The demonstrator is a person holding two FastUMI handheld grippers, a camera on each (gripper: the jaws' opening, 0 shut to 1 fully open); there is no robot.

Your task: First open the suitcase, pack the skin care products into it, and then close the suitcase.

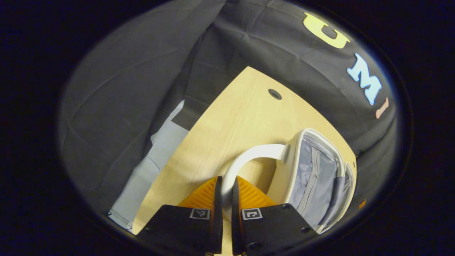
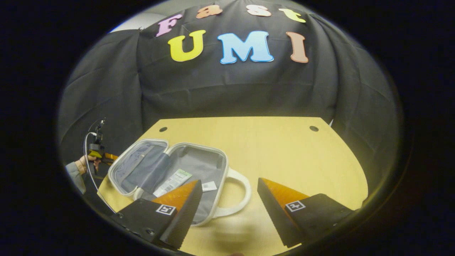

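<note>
The white suitcase (image 2: 170, 170) lies open on the wooden table (image 2: 291, 153), its grey lining showing. A flat white-and-green packet (image 2: 174, 181) rests inside it. In the left gripper view the lid half (image 1: 314, 177) with its zip pocket stands to the right, and my left gripper (image 1: 226, 181) is shut on that half's white handle (image 1: 249, 154). In the right gripper view the left gripper (image 2: 95, 151), held by a hand (image 2: 85, 161), sits at the suitcase's far left edge. My right gripper (image 2: 229, 182) hangs open just above the near white handle (image 2: 239, 193), holding nothing.
The table (image 1: 231, 117) has round cable holes (image 2: 314, 128) near its back corners. Black cloth walls close in behind and on both sides. A pale grey surface (image 1: 156, 156) shows beyond the table's left edge. Bare tabletop stretches to the right of the suitcase.
</note>
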